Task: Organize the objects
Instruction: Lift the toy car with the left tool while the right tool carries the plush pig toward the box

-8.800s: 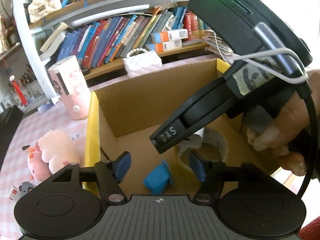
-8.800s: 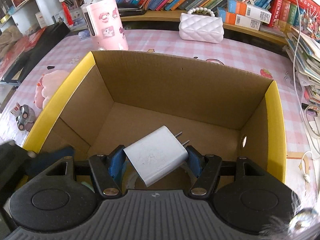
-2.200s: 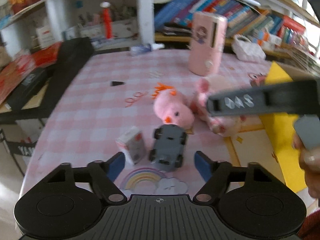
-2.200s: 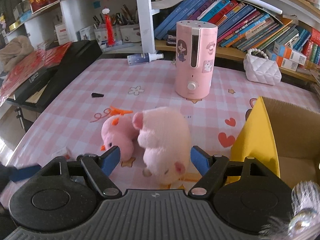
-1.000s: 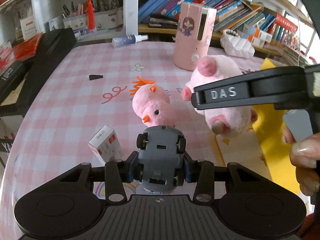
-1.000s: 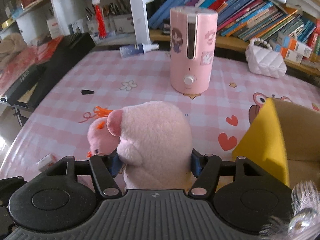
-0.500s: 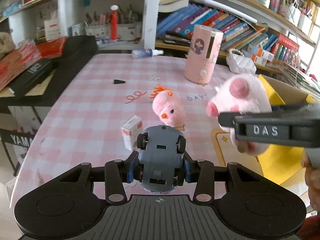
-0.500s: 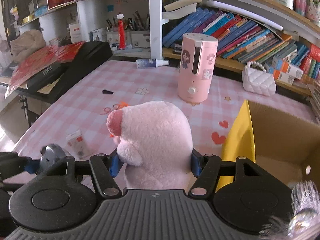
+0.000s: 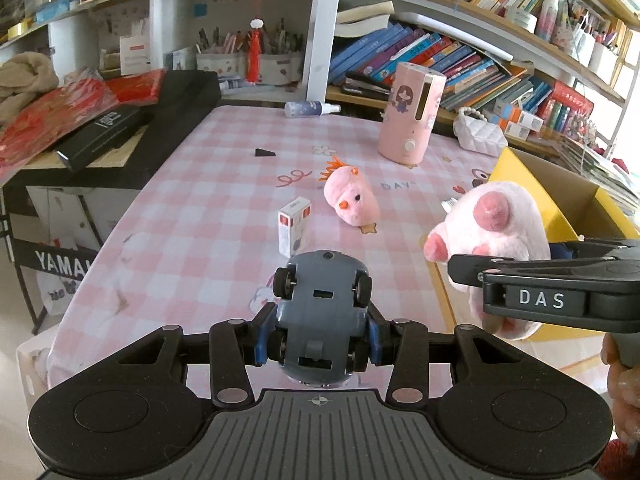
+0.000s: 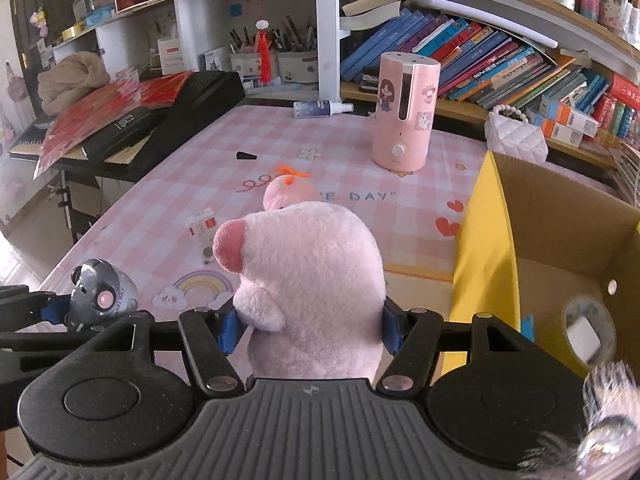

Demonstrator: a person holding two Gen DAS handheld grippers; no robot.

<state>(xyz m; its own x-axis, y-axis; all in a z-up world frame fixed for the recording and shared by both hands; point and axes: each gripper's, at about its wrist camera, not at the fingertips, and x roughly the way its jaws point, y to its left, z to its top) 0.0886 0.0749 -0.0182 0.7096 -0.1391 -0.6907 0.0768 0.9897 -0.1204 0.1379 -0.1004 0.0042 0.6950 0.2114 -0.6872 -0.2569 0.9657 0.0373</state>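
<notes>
My left gripper (image 9: 318, 338) is shut on a grey toy car (image 9: 320, 312), held underside up above the pink checked table (image 9: 192, 220). The car also shows in the right wrist view (image 10: 102, 298). My right gripper (image 10: 310, 326) is shut on a pink plush pig (image 10: 312, 280), held in the air left of the cardboard box (image 10: 484, 248) with yellow flaps. The pig also shows in the left wrist view (image 9: 492, 236). A pink plush chick (image 9: 350, 200) and a small white and red box (image 9: 294, 222) lie on the table.
A pink humidifier (image 10: 404, 110) and a white quilted purse (image 10: 516, 138) stand at the back. A spray bottle (image 10: 320, 109) and a small black wedge (image 10: 246, 155) lie farther off. A tape roll (image 10: 588, 328) and a white charger lie in the box. A black keyboard case (image 9: 132, 128) sits left.
Both grippers have risen with their loads. The table looks farther away, and the box interior has come into the right wrist view.
</notes>
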